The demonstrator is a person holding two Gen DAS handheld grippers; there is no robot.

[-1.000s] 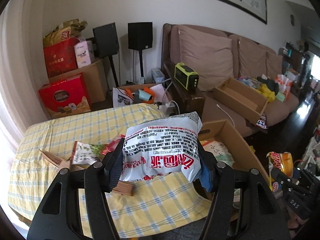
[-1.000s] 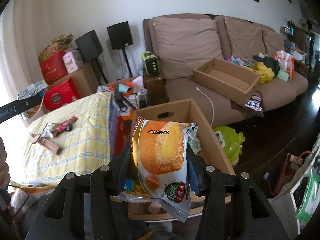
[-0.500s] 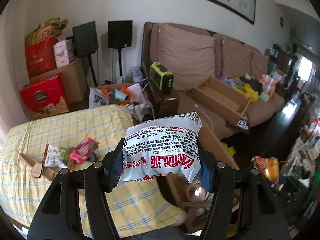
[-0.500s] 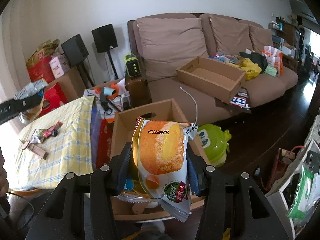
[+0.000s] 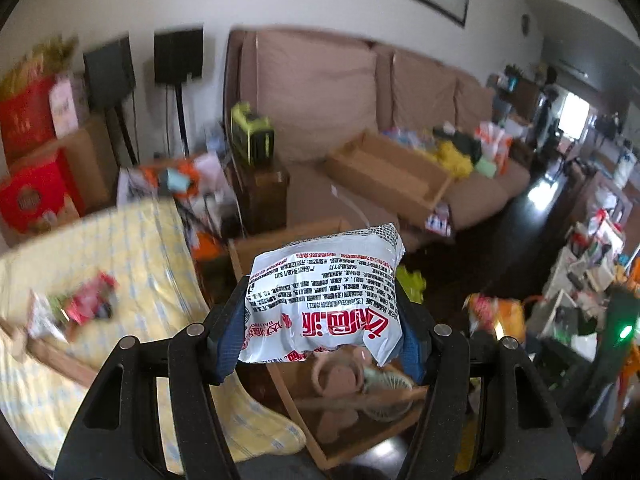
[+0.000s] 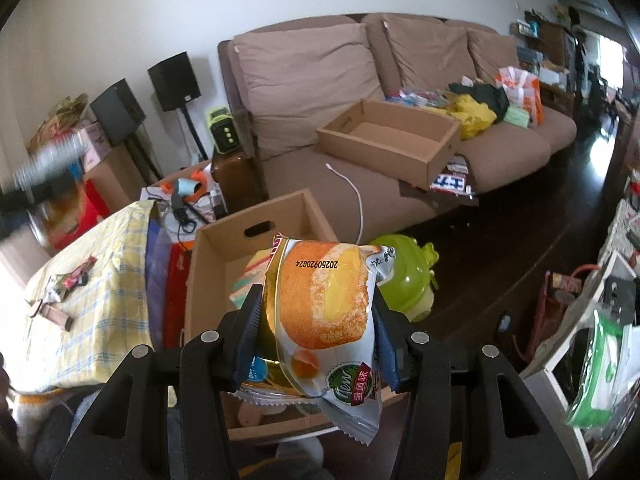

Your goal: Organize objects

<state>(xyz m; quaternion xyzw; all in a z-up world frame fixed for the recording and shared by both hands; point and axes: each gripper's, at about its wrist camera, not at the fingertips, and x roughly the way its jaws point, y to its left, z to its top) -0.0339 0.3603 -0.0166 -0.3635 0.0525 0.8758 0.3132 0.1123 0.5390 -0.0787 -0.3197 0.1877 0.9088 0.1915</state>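
The left gripper (image 5: 322, 332) fingers pinch a white puffy snack bag with red letters (image 5: 324, 294). The right gripper (image 6: 316, 340) fingers pinch an orange cake packet (image 6: 324, 312). Both hang, it seems, over the open brown cardboard box (image 6: 248, 248).

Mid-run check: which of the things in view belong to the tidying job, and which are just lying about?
In the job:
- white snack packet, clamped in left gripper
- cake packet, clamped in right gripper
- open cardboard box on the floor
- wrappers on the yellow cloth

Lying about:
- sofa
- speakers
- green toy
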